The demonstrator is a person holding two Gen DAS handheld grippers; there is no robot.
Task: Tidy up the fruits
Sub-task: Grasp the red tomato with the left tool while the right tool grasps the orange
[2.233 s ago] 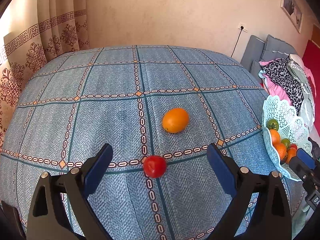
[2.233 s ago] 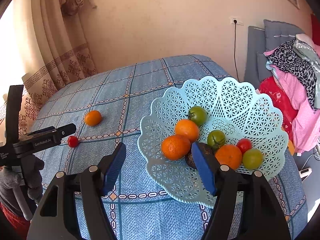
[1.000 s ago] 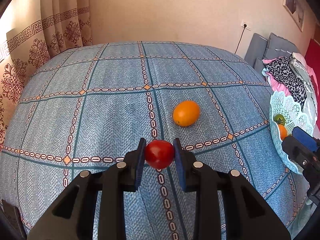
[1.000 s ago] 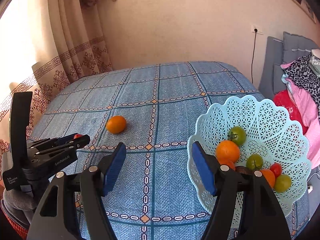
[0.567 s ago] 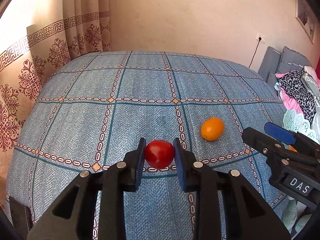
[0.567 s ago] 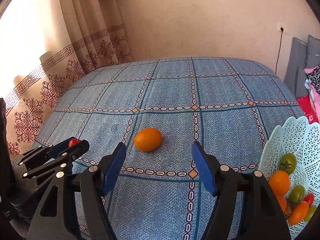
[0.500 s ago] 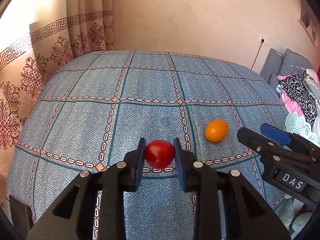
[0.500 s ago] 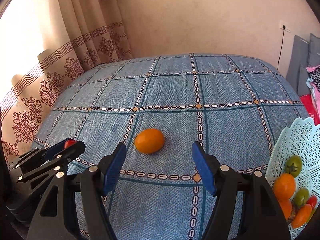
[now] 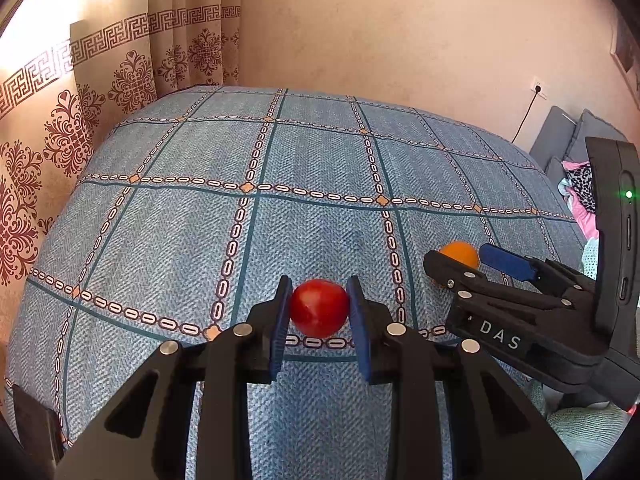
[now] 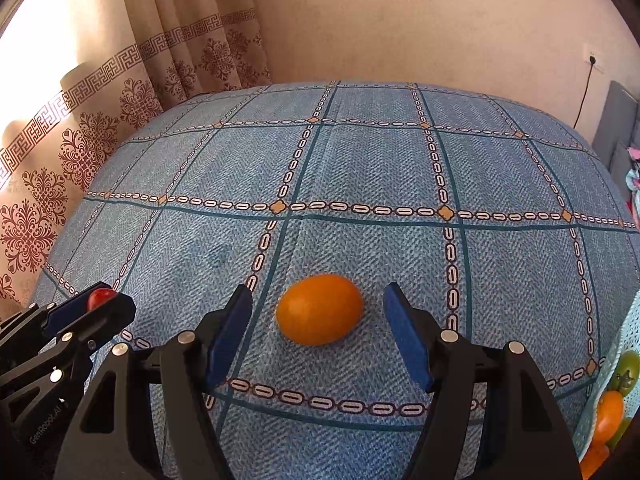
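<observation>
Over the blue patterned bedspread, the left gripper is clamping a small round red tomato between its pads. The right gripper is hanging wide apart around an oval orange fruit lying on the cloth, not touching it.

Bright daylight pours through the curtain at left, blown out white; sharp focus, edges bent and dark-cornered by fisheye.

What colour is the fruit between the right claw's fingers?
Orange, seen best in the right wrist view.
</observation>
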